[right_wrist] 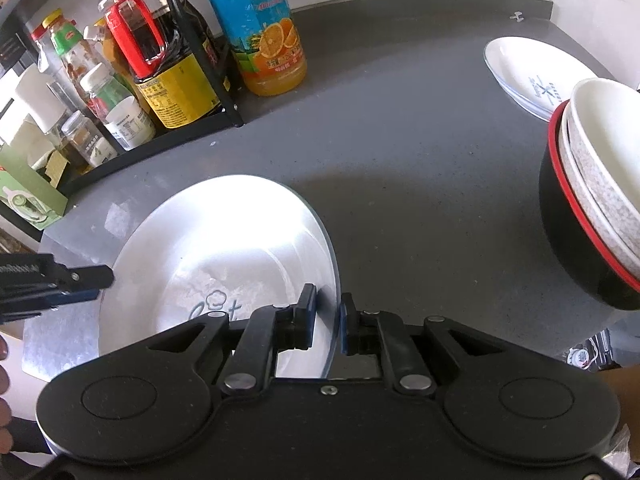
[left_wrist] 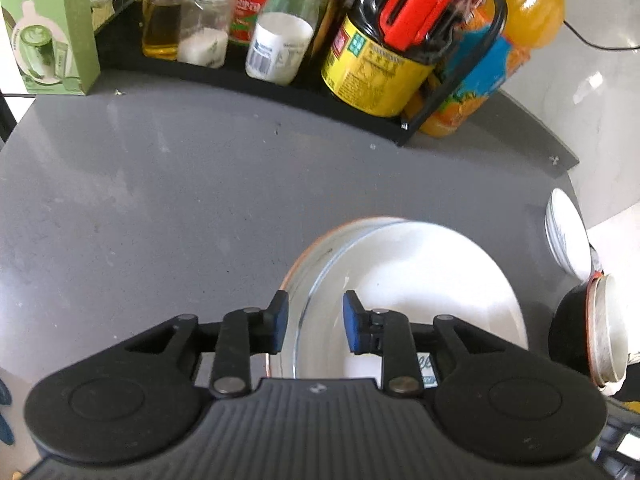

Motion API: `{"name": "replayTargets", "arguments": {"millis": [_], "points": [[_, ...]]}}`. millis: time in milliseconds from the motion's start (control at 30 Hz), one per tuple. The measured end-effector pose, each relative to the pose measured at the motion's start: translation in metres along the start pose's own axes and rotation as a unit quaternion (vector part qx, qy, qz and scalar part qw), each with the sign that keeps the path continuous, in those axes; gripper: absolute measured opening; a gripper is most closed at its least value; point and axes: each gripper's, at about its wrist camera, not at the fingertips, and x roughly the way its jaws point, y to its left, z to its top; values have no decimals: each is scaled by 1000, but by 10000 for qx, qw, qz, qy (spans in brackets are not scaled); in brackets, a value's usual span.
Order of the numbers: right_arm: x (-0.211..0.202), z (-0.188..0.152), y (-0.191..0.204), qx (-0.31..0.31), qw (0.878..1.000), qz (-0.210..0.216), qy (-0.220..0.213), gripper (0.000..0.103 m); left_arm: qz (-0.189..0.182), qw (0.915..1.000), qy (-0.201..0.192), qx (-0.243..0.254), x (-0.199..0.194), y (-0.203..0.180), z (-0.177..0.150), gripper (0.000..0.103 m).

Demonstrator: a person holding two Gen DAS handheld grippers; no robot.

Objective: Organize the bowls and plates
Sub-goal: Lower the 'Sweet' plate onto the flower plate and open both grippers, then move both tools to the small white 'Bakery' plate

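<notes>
While both tools work the same dish, we start at the far left of the right wrist view, where the left gripper (right_wrist: 94,282) reaches in at the left rim of the white plate (right_wrist: 224,248); in its own view the left gripper (left_wrist: 314,322) has its jaws parted, straddling the clear glass rim of that plate (left_wrist: 400,276) without visibly clamping it, so we call it open. The plate lies near the front of the grey tabletop (right_wrist: 420,140), roughly flat but, we think, tipped up a little at its right side. It is round, so it has no real long axis; its face points upward and slightly leftward. Moving right, the right gripper (right_wrist: 328,326) has its jaws closed to a narrow gap around the plate's right rim, pinching it. To do this step well, we judge we should keep the pinch square on the rim, steady the opposite edge with the left tool, and lift level so the slick glass does not pivot. Further right stands a stack of bowls (right_wrist: 592,208), white ones nested in a black bowl with a red rim, and behind it a second plate (right_wrist: 532,76), the likely place to set ours.
</notes>
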Motion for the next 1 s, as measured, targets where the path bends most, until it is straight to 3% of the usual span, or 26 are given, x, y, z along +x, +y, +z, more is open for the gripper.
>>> {"name": "replayTargets", "arguments": {"millis": [467, 700, 900, 1000], "points": [[16, 4, 10, -42, 9998, -95, 180, 18, 35, 10000, 3, -20, -12, 9, 2, 29], [2, 15, 0, 256, 9994, 197, 101, 22, 81, 9999, -61, 133, -13, -3, 8, 51], [-22, 30, -15, 455, 9980, 423, -151, 24, 64, 9994, -125, 321, -13, -28, 18, 56], [-36, 38, -24, 470, 9974, 433, -336, 33, 63, 9989, -158, 445, -12, -45, 24, 63]]}}
